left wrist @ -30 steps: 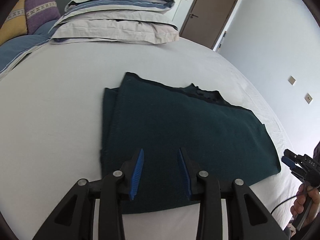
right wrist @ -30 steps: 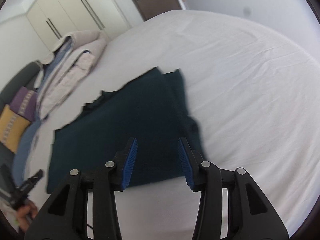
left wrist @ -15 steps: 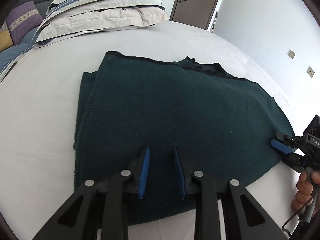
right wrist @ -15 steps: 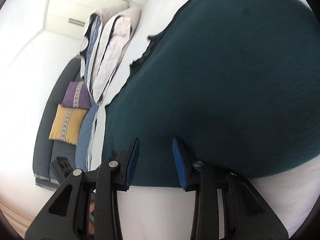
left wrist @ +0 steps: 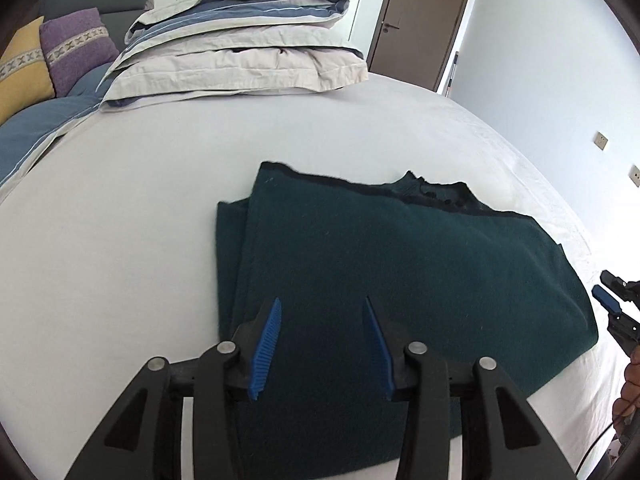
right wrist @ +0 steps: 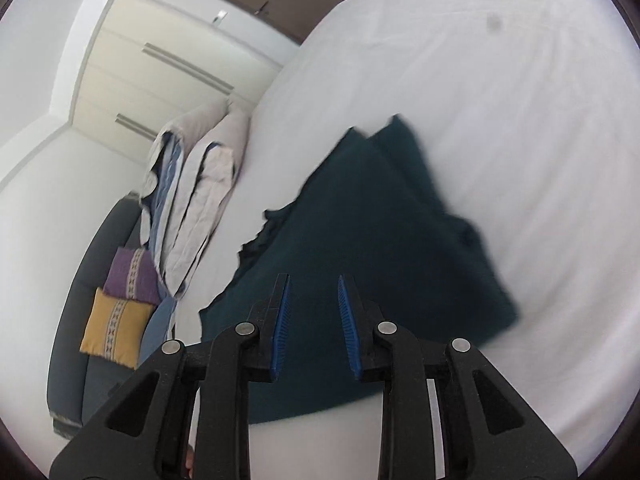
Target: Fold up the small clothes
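Note:
A dark green garment (left wrist: 400, 280) lies folded flat on the white bed sheet (left wrist: 100, 260), its black-trimmed neckline at the far edge. My left gripper (left wrist: 321, 308) hovers over the garment's near left part. Its jaws are opening and nothing is between the blue pads (left wrist: 268, 340). In the right wrist view the garment (right wrist: 380, 240) is blurred. My right gripper (right wrist: 314, 284) hangs above its near edge, jaws narrowly apart with nothing between them. The right gripper (left wrist: 612, 308) also shows at the garment's right side, held by a hand (left wrist: 632, 380).
A stack of folded beige and blue bedding (left wrist: 240, 52) lies at the far end of the bed. Purple (left wrist: 76, 48) and yellow (left wrist: 20, 76) cushions rest on a grey sofa at the left. A brown door (left wrist: 420, 20) stands behind. White sheet surrounds the garment.
Both grippers dipped close over the garment, then drew back. The left jaws narrowed, then widened. The right jaws narrowed and the right view has rolled.

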Demonstrator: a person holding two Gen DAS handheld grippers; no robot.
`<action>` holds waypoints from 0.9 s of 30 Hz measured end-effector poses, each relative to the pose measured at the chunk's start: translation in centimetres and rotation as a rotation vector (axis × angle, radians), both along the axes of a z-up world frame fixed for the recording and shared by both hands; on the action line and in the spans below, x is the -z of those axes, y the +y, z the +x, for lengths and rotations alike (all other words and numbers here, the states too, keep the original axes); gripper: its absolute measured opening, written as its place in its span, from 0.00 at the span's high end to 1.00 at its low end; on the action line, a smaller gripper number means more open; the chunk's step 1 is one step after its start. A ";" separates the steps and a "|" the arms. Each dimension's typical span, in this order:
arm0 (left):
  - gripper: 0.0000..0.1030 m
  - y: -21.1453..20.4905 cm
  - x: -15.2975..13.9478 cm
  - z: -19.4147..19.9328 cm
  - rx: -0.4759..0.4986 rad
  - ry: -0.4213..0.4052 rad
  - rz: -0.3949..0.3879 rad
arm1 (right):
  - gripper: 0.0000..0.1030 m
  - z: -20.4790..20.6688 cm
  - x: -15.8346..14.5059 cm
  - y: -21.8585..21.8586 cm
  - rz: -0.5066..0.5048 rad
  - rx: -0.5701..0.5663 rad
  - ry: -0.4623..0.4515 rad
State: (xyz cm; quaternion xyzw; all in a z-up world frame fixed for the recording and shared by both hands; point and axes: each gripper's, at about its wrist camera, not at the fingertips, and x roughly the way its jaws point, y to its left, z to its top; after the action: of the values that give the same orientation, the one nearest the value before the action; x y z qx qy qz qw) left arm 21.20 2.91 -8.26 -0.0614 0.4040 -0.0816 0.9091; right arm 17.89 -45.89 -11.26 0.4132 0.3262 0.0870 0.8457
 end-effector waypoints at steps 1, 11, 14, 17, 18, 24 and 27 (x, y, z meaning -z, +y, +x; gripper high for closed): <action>0.55 -0.7 -0.2 0.7 0.008 -0.007 0.016 | 0.77 1.8 -0.1 2.0 0.008 -0.036 0.000; 0.35 -2.6 4.5 7.5 0.046 0.068 0.104 | 0.78 12.8 5.6 10.6 0.058 -0.206 0.084; 0.35 -2.7 4.7 7.3 0.048 0.056 0.107 | 0.78 13.0 6.0 7.7 0.079 -0.136 0.054; 0.34 -2.4 4.9 7.4 0.050 0.055 0.095 | 0.82 12.1 6.7 2.4 0.108 -0.029 0.042; 0.34 -2.4 4.9 7.4 0.050 0.053 0.095 | 0.83 11.8 6.9 0.9 0.123 0.009 0.038; 0.34 -2.4 4.9 7.4 0.051 0.049 0.092 | 0.88 9.3 6.0 -3.6 0.081 0.095 0.001; 0.34 -2.5 4.9 7.4 0.050 0.046 0.088 | 0.87 8.5 5.8 -4.6 0.051 0.117 -0.010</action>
State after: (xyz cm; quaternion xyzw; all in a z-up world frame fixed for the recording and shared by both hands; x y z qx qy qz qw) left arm 28.55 0.43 -13.20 -0.0130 0.4296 -0.0852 0.8989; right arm 26.36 -50.48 -17.09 0.4528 0.2947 0.0478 0.8402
